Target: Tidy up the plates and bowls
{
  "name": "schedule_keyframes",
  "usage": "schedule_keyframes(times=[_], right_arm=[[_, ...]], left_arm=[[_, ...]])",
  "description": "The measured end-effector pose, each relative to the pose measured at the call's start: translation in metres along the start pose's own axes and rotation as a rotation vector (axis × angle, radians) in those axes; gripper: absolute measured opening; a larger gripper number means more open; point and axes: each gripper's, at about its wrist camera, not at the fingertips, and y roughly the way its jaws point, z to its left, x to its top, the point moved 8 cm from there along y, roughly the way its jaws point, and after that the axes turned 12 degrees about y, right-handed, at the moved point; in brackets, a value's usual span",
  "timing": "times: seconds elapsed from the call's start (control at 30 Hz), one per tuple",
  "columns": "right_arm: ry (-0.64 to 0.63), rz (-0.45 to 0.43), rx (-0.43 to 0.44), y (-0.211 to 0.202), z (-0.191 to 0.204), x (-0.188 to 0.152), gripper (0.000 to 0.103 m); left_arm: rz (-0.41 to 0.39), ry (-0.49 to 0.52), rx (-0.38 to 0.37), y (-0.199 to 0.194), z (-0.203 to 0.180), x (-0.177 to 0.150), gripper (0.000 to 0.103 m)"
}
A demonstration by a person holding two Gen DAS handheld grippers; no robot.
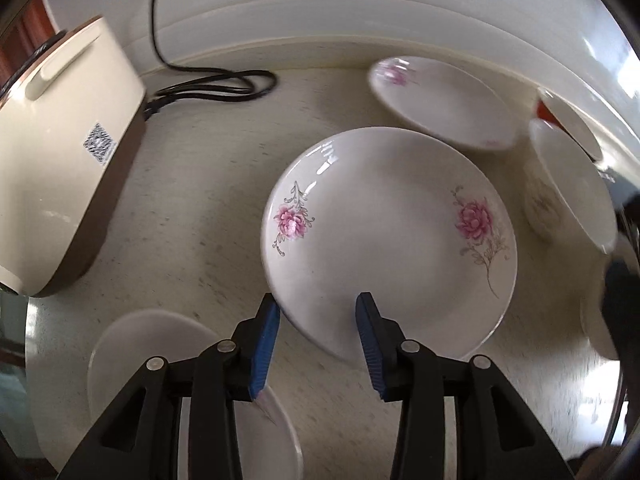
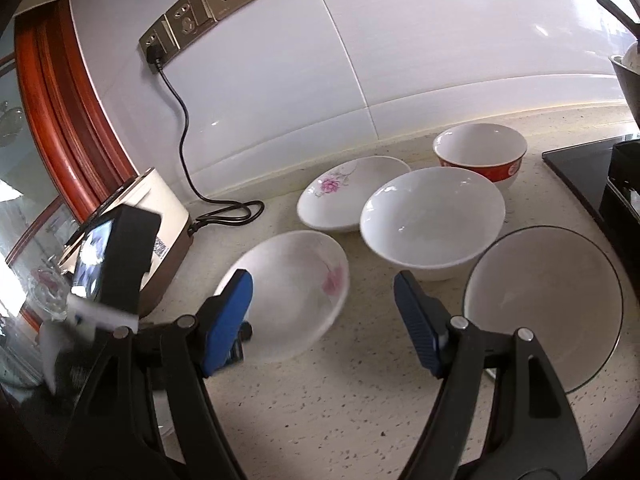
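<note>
A white plate with pink flowers [image 1: 388, 236] lies on the pale counter just ahead of my left gripper [image 1: 318, 320]. The gripper is open, and the plate's near rim sits in the gap between its blue pads. In the right wrist view the same plate [image 2: 296, 292] is blurred, low and left of centre. My right gripper [image 2: 322, 284] hangs open above the counter, holding nothing. Behind are a second flowered plate [image 2: 352, 192], a plain white bowl [image 2: 432, 220] and a red bowl [image 2: 480, 152]. A black-rimmed bowl [image 2: 544, 308] sits at the right. Another white plate [image 1: 160, 360] lies under my left gripper.
A cream appliance [image 1: 60, 160] stands at the left, its black cable [image 1: 216, 84] running to the wall sockets [image 2: 200, 12]. A black cooktop [image 2: 580, 168] and a dark pot [image 2: 628, 76] are at the far right. The tiled wall closes the back.
</note>
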Motion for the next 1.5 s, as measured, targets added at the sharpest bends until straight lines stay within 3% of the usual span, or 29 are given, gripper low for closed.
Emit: schedule_keyframes(times=[0.2,0.3,0.5,0.77,1.0,1.1,1.17,1.3,1.4,1.5], right_arm=[[-0.015,0.062,-0.059,0.014,-0.008,-0.007,0.076],[-0.090,0.075,-0.117,0.024,-0.006,-0.016,0.076],[-0.103,0.048,-0.106,0.022,-0.006,-0.011,0.076],[-0.243,0.012,-0.083,0.022,0.016,-0.018,0.069],[-0.196,0.126,-0.143,0.043,-0.001,-0.031,0.060],[-0.159,0.152,-0.158,0.047,-0.009,-0.032,0.062],[-0.121,0.177,-0.156,0.050,-0.015,-0.033,0.062],[-0.080,0.226,-0.114,0.059,-0.016,-0.038,0.062],[-0.080,0.236,-0.095,0.062,-0.012,-0.040,0.062],[-0.076,0.243,-0.087,0.062,-0.011,-0.042,0.052]], left_arm=[[-0.030,0.035,-0.043,-0.008,-0.022,-0.012,0.043],[-0.042,0.006,-0.085,-0.005,-0.020,-0.016,0.043],[-0.096,-0.141,-0.134,-0.004,-0.006,-0.015,0.044],[-0.177,-0.323,-0.181,-0.007,0.027,-0.008,0.044],[-0.155,-0.327,-0.223,0.011,0.030,0.009,0.045],[-0.163,-0.311,-0.214,0.015,0.027,0.017,0.049],[-0.166,-0.313,-0.251,0.017,0.024,0.023,0.050],[-0.166,-0.294,-0.212,0.018,0.022,0.026,0.061],[-0.158,-0.258,-0.183,0.019,0.019,0.028,0.064],[-0.151,-0.241,-0.173,0.019,0.018,0.026,0.065]])
